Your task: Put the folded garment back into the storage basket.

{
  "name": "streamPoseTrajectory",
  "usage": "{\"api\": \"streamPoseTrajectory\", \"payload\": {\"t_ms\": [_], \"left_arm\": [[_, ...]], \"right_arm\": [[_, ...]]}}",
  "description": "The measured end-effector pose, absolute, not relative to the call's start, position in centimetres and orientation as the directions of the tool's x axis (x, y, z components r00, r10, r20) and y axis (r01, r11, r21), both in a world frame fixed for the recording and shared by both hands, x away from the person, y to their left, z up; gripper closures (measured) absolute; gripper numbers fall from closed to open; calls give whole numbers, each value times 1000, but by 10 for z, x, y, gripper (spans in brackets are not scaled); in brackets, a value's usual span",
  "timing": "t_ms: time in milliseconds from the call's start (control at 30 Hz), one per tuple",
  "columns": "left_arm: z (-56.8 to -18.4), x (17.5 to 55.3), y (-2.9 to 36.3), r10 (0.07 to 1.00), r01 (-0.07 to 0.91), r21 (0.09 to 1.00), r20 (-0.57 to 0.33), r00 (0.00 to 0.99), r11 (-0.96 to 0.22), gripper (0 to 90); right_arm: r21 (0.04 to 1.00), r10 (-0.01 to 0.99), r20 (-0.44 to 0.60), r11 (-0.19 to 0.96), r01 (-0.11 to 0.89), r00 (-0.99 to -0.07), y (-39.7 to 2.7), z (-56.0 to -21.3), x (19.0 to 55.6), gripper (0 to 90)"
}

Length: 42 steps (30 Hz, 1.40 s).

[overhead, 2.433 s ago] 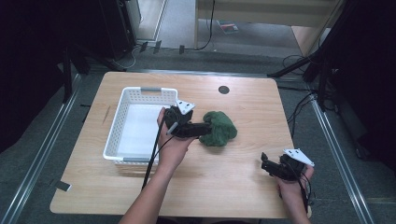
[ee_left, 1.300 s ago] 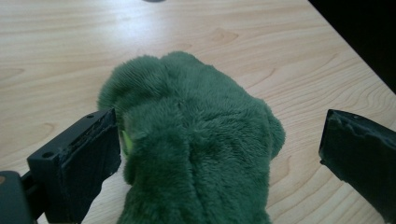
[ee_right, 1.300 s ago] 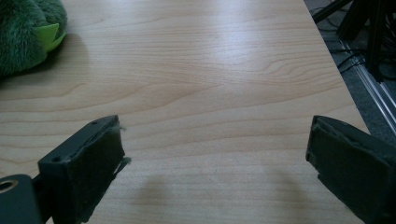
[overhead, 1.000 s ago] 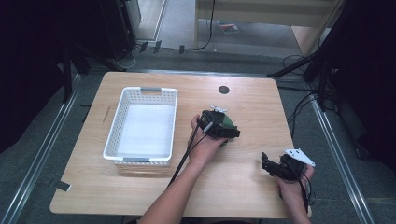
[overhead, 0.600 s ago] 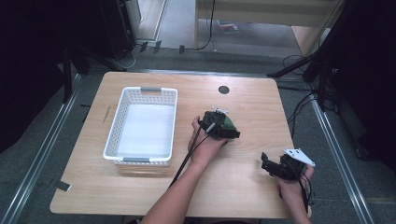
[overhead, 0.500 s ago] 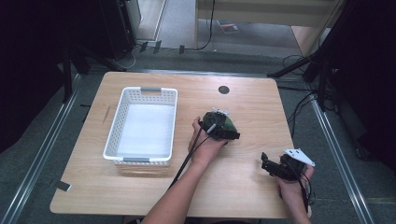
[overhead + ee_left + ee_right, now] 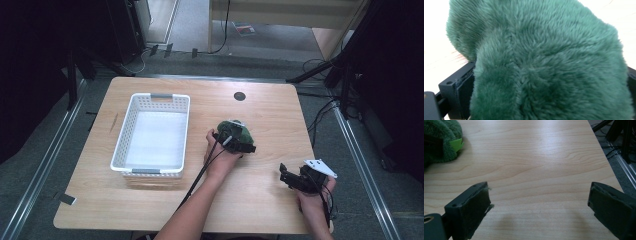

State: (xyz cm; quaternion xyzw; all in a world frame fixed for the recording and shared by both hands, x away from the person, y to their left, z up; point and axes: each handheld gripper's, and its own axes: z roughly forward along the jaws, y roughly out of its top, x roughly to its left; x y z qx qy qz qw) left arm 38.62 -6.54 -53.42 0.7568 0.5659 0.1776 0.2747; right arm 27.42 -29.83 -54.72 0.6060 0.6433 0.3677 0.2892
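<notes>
**Green plush between the left jaws**

The table (image 7: 150, 210) carries a white basket (image 7: 152, 134) near its left edge. The plush (image 7: 239, 131) sits mid-table, gripped by the left gripper (image 7: 235, 142). The right gripper (image 7: 287, 177), near the front right corner, is wide open and empty.

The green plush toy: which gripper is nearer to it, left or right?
Left. The left gripper is at the green plush toy, its jaws on either side of the fur. The right gripper stands apart near the table's front right corner, jaws open.
</notes>
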Motion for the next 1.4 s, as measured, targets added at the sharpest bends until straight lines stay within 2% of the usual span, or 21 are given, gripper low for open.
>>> {"api": "streamPoseTrajectory", "payload": {"t_ms": [167,367,433,700,933,1400], "left_arm": [[-541,385,-66,948,740,622,14,317,-257,0],[-540,385,-66,952,739,628,9,304,-242,21],[-538,384,-64,951,736,629,17,307,-249,125],[-531,382,-59,948,734,633,-1,317,-245,209],[-517,377,-53,948,717,657,-11,317,-233,226],[-465,359,-23,938,655,726,-39,344,-210,226]], "right_arm": [[823,993,70,-2,568,-99,-298,-547,274,46],[822,993,71,-3,569,-97,-298,-547,274,47],[823,993,70,-1,568,-99,-298,-547,274,47],[821,993,70,-2,570,-98,-298,-547,275,48],[822,993,69,0,570,-100,-298,-547,275,49],[827,993,83,-20,562,-87,-299,-547,274,38]]}}
